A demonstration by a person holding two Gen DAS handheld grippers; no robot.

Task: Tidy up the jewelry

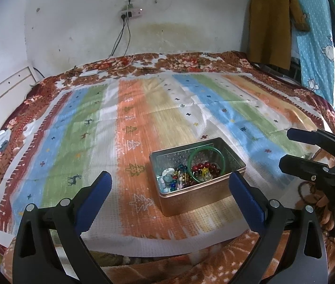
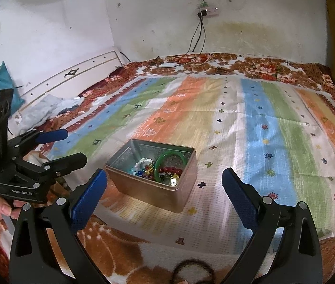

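- Grippers: left gripper (image 1: 171, 184) and right gripper (image 2: 165, 181) both spread wide, holding nothing.
- Metal tin (image 1: 192, 197) sits just beyond them on the striped cloth (image 1: 129, 108).
- Green bangle (image 1: 206, 164) and beaded bracelets (image 2: 148, 169) lie inside the tin.

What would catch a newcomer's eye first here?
The open metal tin in the middle of the striped cloth on the bed, with a green bangle leaning inside it over a heap of coloured beads. Next, the two grippers: the left gripper and the right gripper each hang in front of the tin with jaws wide apart and nothing held.
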